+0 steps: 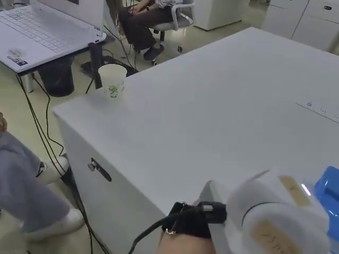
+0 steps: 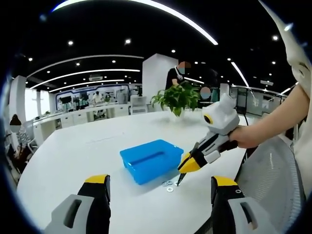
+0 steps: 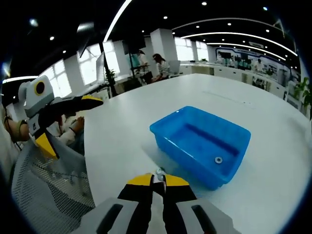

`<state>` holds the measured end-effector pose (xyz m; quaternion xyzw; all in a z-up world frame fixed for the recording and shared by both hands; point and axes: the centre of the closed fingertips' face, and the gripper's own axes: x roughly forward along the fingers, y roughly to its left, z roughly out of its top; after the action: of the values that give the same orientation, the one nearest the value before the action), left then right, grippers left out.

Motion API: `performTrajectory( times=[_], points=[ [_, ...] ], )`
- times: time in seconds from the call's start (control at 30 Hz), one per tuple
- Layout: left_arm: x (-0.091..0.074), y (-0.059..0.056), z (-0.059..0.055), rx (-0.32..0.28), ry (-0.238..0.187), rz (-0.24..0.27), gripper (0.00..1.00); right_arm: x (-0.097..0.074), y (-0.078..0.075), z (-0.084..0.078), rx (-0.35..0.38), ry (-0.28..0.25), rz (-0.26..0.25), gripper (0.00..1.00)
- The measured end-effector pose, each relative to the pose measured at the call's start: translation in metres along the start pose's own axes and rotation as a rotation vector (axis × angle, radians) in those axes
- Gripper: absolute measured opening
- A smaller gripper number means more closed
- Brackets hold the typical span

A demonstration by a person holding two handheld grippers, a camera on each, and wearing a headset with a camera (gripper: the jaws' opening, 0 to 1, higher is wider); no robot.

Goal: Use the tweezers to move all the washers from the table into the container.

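White office workbench (image 2: 73,161): your right gripper (image 3: 157,181), clamped on the tweezers (image 2: 179,180), meets the washers (image 2: 168,185) beside the blue container (image 3: 195,165).
Pinch one washer's rim squarely; your left gripper (image 2: 161,181) hangs wide open, empty.

You're at a white table (image 1: 212,106) | laptop (image 1: 37,26) off your left | pale floor (image 1: 10,95) below | plant (image 2: 178,97), white pillar (image 2: 156,73) ahead | curved ceiling lights (image 2: 185,22) glowing overhead

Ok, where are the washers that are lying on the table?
In the left gripper view, the washers lie on the table beside the blue container, just under the tweezers in the right gripper.
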<state>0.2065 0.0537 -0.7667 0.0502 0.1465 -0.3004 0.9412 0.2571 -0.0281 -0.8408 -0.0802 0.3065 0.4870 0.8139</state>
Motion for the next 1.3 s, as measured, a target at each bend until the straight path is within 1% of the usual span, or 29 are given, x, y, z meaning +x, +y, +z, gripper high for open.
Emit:
performTrajectory(
  times=[0.07,0.13,0.3,0.37,0.43,0.6,0.67,0.77,0.87,0.97,1.03,1.13,1.23,1.3],
  points=[
    [-0.001,-0.002,0.001,-0.001,-0.002,0.001,0.86,-0.002,0.001,-0.003,-0.01,0.009,-0.003,0.03],
    [-0.002,-0.004,0.001,0.003,0.0,-0.002,0.86,-0.003,0.0,-0.005,0.0,0.012,-0.004,0.03],
    [-0.002,-0.008,0.001,0.029,0.004,-0.008,0.86,-0.002,0.0,-0.005,-0.009,0.016,-0.005,0.02],
    [-0.002,-0.009,0.0,0.042,0.012,-0.006,0.86,-0.001,0.0,-0.002,-0.007,0.012,-0.013,0.02],
    [-0.001,-0.008,0.0,0.044,0.017,-0.003,0.86,-0.001,0.0,0.003,-0.003,0.005,-0.012,0.02],
    [-0.001,-0.009,0.001,0.041,0.01,-0.008,0.86,-0.008,0.006,0.025,0.008,-0.03,-0.007,0.02],
    [-0.001,-0.009,0.002,0.036,0.004,-0.013,0.86,-0.011,0.006,0.032,0.013,-0.042,-0.008,0.02],
    [-0.001,-0.008,0.005,0.024,-0.007,-0.015,0.87,-0.018,0.006,0.044,0.043,-0.07,-0.011,0.02],
    [-0.001,-0.006,0.007,0.007,-0.019,-0.016,0.87,-0.023,0.005,0.052,0.059,-0.084,-0.017,0.02],
    [-0.001,-0.006,0.008,0.007,-0.024,-0.018,0.88,-0.026,0.002,0.056,0.077,-0.084,-0.028,0.02],
    [0.0,-0.006,0.008,0.02,-0.019,-0.018,0.88,-0.029,0.0,0.059,0.088,-0.087,-0.029,0.02],
    [0.001,-0.008,0.006,0.025,-0.009,-0.023,0.87,-0.035,-0.006,0.063,0.131,-0.103,-0.042,0.02],
    [0.001,-0.008,0.009,0.014,-0.024,-0.027,0.87,-0.04,-0.009,0.066,0.137,-0.105,-0.048,0.02],
    [0.001,-0.008,0.009,0.017,-0.021,-0.025,0.87,-0.043,-0.012,0.067,0.139,-0.103,-0.054,0.02]
  ],
)
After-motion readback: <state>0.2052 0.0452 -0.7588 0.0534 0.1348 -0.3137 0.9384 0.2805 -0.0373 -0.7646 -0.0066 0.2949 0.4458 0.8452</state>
